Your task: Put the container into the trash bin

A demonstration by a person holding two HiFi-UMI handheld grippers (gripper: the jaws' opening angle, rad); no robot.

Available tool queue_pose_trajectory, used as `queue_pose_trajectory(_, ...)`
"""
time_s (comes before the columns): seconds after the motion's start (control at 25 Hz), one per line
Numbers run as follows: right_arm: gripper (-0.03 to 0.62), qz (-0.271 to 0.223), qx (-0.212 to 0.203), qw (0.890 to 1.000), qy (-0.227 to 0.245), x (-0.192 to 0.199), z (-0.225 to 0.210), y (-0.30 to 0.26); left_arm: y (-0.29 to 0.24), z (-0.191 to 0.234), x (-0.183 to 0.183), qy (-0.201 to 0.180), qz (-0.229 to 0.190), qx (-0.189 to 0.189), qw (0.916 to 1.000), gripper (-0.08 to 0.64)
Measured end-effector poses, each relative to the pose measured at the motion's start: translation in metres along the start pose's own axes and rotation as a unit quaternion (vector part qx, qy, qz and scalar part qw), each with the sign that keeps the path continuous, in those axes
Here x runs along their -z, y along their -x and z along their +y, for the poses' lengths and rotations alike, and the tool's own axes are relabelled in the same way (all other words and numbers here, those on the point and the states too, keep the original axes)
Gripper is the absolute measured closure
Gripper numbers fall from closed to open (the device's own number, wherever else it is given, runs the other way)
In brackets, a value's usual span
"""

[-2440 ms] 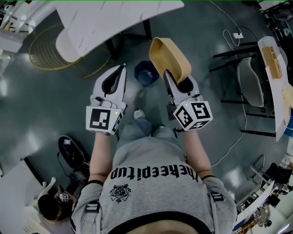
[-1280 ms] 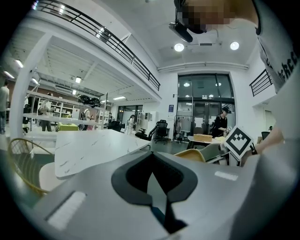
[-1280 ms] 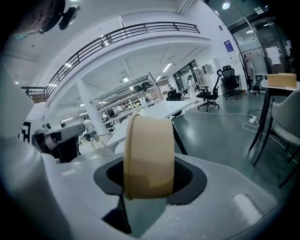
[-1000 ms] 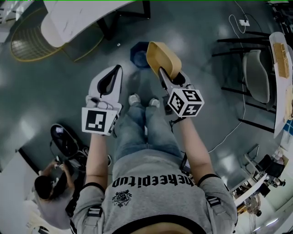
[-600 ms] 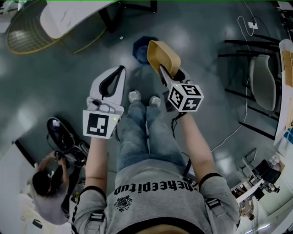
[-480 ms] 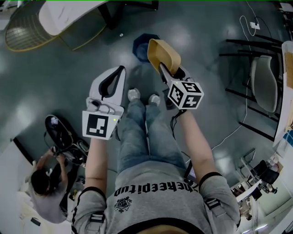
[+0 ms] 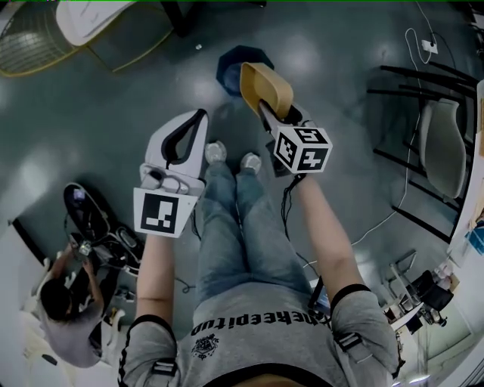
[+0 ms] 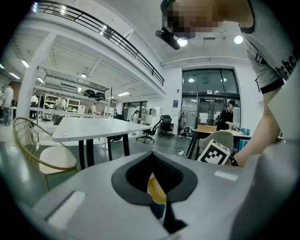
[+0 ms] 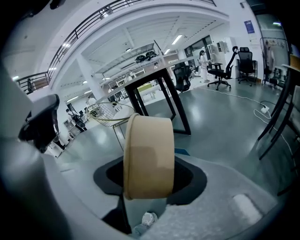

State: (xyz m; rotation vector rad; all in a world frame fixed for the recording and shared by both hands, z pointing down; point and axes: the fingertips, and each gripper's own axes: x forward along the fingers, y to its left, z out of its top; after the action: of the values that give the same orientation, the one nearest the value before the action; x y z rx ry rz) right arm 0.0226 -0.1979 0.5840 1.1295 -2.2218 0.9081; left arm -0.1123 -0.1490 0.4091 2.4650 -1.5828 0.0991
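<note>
A tan oval container (image 7: 266, 87) stands on edge in my right gripper (image 7: 264, 106), whose jaws are shut on its lower rim. In the right gripper view the container (image 9: 148, 159) fills the middle, its side wall facing the camera. A dark blue trash bin (image 7: 234, 65) stands on the grey floor just beyond; the container overlaps its right edge in the head view. My left gripper (image 7: 200, 114) hovers to the left of the container with its jaws shut on nothing. Through its jaw opening, the container (image 8: 155, 190) and a bit of the blue bin (image 8: 157, 211) show.
My own shoes (image 7: 215, 153) stand just short of the bin. A white table (image 7: 91, 10) with black legs and a gold wire chair (image 7: 30, 47) are at upper left. A person (image 7: 62, 296) crouches by equipment at lower left. Chairs (image 7: 443, 148) and a floor cable (image 7: 389, 215) lie on the right.
Both grippers have sunk toward the floor. The container has come down with the right gripper and now overlaps the bin's edge. Neither grip has changed.
</note>
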Motion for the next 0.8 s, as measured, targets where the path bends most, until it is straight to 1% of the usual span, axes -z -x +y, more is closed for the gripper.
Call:
queue_pose_trajectory(0.16, 0.394, 0.010, -0.004, 1.000, 0.006, 0.012, -0.011, -0.013, -0.007, -0.008, 0.014, -0.018, 0.003, 0.006, 0.9998, 0.541)
queue_pose_trajectory(0.32, 0.394, 0.020, -0.006, 1.000, 0.014, 0.024, -0.024, -0.030, -0.013, -0.008, 0.030, -0.031, 0.011, -0.005, 0.9994, 0.541)
queue_pose_trajectory(0.44, 0.394, 0.030, -0.005, 0.999, 0.013, 0.035, -0.034, -0.046, -0.015, -0.006, 0.040, -0.043, 0.013, -0.009, 0.9990, 0.541)
queue_pose_trajectory(0.6, 0.394, 0.042, 0.000, 0.999, 0.007, 0.051, -0.051, -0.070, -0.017, -0.003, 0.056, -0.063, 0.015, -0.004, 0.9979, 0.540)
queue_pose_trajectory(0.8, 0.395, 0.059, 0.012, 0.998, 0.003, 0.067, -0.067, -0.094, -0.019, 0.003, 0.076, -0.049, 0.016, -0.011, 0.9986, 0.540)
